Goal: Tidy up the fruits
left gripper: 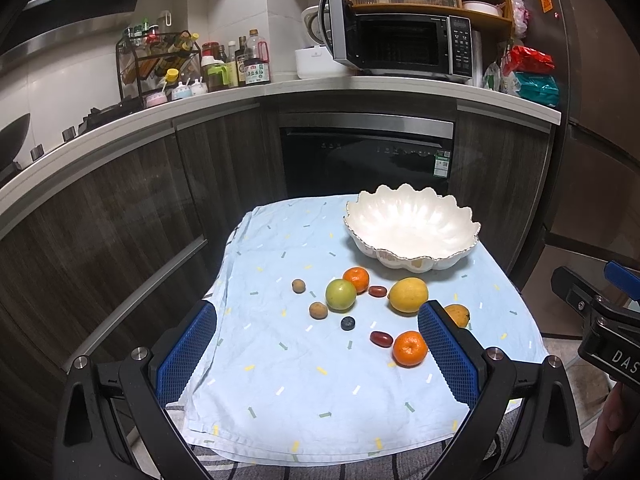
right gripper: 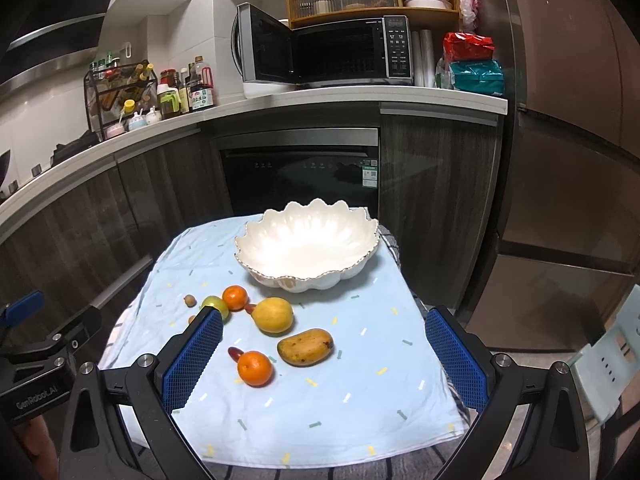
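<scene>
Both grippers hang short of the table with nothing in them. The left gripper (left gripper: 318, 344) has its blue pads spread wide, and so does the right gripper (right gripper: 324, 354).

The bowl (right gripper: 280, 270) sits empty at the far end of the cloth (right gripper: 360, 412), just above the middle of the right wrist frame. All the fruit lies loose on the cloth, nearer than the bowl.

In the right wrist view the mango (right gripper: 306, 346) lies just below centre, inside the gap between the pads and a little left of its middle. Its long axis runs roughly across the frame, tilted up to the right, so the pads would meet its ends rather than its flanks unless the wrist turns. An orange (right gripper: 255, 368) sits just down-left of it, and the lemon (right gripper: 273, 315) just up-left.

In the left wrist view the same mango (left gripper: 458, 314) is half hidden behind the right-hand pad, while the green fruit (left gripper: 340, 294), the second orange (left gripper: 356, 279) and the blueberry (left gripper: 347, 323) lie centred between its pads.

By my reckoning the right gripper is better placed for the mango and the left for the middle cluster. Either way the bowl lies straight ahead, beyond the fruit.
</scene>
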The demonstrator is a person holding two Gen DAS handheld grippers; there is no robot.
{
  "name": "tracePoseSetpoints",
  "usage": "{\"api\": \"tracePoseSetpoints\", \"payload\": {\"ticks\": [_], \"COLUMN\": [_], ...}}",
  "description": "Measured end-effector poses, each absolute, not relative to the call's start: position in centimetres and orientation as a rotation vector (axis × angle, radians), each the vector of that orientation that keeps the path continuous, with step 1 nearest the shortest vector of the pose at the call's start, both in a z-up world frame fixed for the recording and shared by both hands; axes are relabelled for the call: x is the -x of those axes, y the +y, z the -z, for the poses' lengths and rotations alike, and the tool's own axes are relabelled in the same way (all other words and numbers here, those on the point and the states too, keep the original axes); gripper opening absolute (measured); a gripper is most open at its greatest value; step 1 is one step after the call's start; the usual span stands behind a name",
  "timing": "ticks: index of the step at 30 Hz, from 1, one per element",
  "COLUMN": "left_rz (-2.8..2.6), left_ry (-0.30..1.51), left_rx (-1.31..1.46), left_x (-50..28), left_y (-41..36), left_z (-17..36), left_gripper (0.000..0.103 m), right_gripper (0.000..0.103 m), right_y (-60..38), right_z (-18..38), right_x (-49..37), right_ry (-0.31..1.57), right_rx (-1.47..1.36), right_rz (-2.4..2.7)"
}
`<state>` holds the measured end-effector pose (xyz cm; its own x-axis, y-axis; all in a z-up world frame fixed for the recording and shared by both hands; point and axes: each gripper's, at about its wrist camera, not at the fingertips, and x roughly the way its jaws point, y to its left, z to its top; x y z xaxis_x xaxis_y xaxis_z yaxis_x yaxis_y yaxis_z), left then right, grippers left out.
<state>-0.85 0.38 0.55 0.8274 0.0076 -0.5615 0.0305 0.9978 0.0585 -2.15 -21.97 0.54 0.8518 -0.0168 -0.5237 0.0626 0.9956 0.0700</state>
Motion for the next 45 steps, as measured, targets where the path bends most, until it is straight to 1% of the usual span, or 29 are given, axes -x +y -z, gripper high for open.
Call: {"api": "tracePoseSetpoints", "payload": {"ticks": [45], "left_rz": [-0.004], "left_ry": [0.627], "left_rx": [-0.069], "left_x": [0.2], "left_y": [0.4], "left_z": [0.5], "left_gripper": [0.103], "right_gripper": [0.103], "right_y": [-21.7], "right_z": [0.0], "right_x": [1.4], "right_ry": [0.573], "right_rx": [-0.095], "right_rz": [0.038]}}
